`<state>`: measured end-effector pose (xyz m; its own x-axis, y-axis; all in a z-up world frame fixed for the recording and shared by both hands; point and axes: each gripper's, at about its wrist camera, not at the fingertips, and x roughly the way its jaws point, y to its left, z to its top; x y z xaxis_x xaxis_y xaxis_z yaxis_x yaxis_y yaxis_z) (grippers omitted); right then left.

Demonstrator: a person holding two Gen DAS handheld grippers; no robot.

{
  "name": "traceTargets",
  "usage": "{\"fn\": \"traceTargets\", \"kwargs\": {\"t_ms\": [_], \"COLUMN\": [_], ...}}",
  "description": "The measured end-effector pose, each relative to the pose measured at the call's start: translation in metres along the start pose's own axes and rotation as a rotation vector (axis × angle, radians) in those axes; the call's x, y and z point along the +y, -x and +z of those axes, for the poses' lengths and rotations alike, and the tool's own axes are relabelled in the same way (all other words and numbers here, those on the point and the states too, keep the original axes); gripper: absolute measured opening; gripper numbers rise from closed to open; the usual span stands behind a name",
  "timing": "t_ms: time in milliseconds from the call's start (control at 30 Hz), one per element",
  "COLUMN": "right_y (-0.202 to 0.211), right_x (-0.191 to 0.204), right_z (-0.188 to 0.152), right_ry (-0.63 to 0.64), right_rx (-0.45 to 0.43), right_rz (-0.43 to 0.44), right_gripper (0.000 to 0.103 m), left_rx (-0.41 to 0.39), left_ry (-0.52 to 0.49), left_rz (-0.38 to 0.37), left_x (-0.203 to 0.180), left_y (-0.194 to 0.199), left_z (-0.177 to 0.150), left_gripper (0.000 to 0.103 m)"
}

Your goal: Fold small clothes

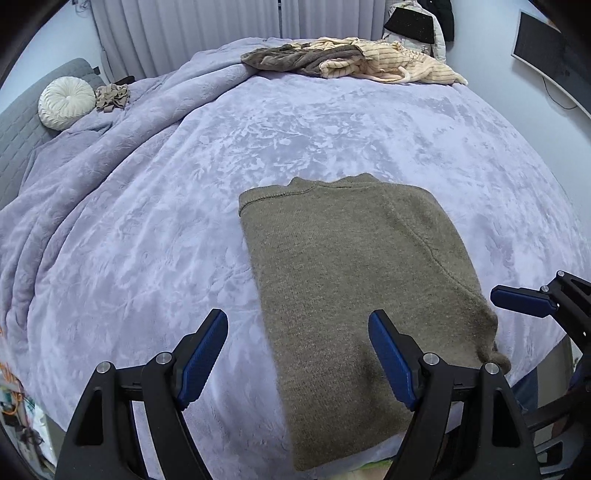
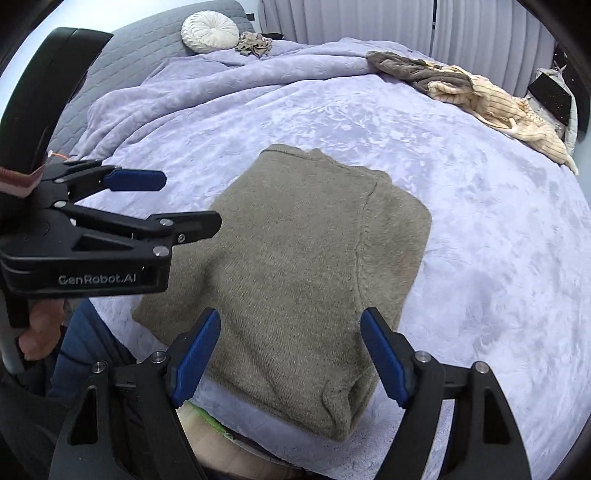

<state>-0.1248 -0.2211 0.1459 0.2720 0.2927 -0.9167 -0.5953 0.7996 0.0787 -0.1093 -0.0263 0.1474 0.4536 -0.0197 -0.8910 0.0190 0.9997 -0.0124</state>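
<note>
Olive knit sweater (image 2: 295, 266) lies folded flat on the lavender bedspread (image 2: 480, 240), near its front edge. Left gripper (image 1: 298, 350) and right gripper (image 2: 290, 349) hover above it, jaws spread wide, gripping nothing. White lettering on the left gripper's black body reads "GenRobot.AI" (image 2: 96, 279).

Bedroom interior. A bed covered by a lavender plush blanket (image 1: 258, 122) fills the view; the blanket is bunched in folds along one side. A grey quilted headboard (image 2: 155, 40) stands at the head of the bed, with a round white pleated cushion (image 1: 66, 101) resting against it. Pale pleated curtains (image 1: 207, 26) hang behind. A monitor (image 1: 543, 51) is mounted on the light wall (image 1: 487, 62).
</note>
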Motion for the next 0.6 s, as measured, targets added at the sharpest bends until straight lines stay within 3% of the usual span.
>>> {"fn": "traceTargets", "kwargs": {"t_ms": [233, 400, 600], "right_y": [-0.001, -0.002, -0.004], "right_x": [0.003, 0.003, 0.001], "right_z": [0.004, 0.004, 0.007], "right_ry": [0.006, 0.007, 0.008], "right_rx": [0.006, 0.017, 0.033], "right_rz": [-0.044, -0.069, -0.086], "right_gripper": [0.081, 0.081, 0.081], "left_rx": [0.031, 0.047, 0.046], "left_ry": [0.024, 0.072, 0.065], "left_rz": [0.08, 0.036, 0.053], "left_x": [-0.003, 0.001, -0.001], "left_y": [-0.003, -0.003, -0.002], "left_z": [-0.011, -0.012, -0.01], "left_gripper": [0.079, 0.079, 0.079]}}
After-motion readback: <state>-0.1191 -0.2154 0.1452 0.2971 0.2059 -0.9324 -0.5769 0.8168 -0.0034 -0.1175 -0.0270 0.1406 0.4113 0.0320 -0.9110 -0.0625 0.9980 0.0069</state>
